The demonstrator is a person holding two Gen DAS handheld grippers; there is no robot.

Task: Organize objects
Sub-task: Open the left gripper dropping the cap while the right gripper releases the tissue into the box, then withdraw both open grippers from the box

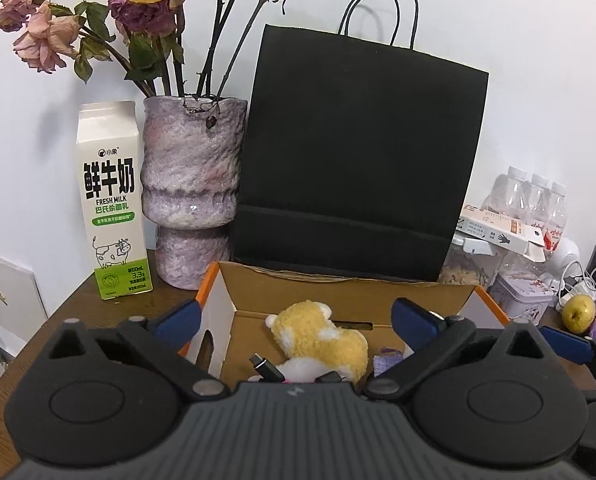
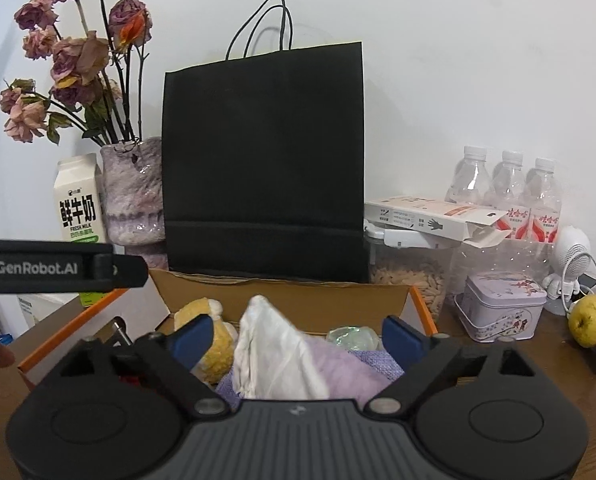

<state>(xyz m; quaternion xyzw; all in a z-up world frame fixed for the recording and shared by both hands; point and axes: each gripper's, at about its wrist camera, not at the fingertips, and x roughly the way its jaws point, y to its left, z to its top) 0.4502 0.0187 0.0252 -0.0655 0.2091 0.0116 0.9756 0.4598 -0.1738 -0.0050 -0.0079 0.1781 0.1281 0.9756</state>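
Note:
An open cardboard box with orange edges [image 1: 310, 288] [image 2: 290, 300] sits on the wooden table in front of both grippers. Inside lie a yellow and white plush toy [image 1: 322, 340] [image 2: 214, 340], a black USB adapter [image 1: 266, 368], a white cloth [image 2: 274, 352], a purple cloth [image 2: 350, 364] [image 1: 386, 362] and a clear glass piece [image 2: 354, 336]. My left gripper [image 1: 296, 314] is open and empty above the box. My right gripper [image 2: 296, 336] is open and empty above the cloths. The left gripper's body [image 2: 58, 266] shows at the left of the right wrist view.
A black paper bag [image 1: 358, 160] [image 2: 264, 160] stands behind the box. A milk carton [image 1: 112, 204] and a vase of dried roses [image 1: 192, 196] are at the back left. Water bottles [image 2: 506, 188], a white carton [image 2: 430, 212], a lilac tin [image 2: 502, 308] and a yellow-green fruit [image 2: 590, 320] are at the right.

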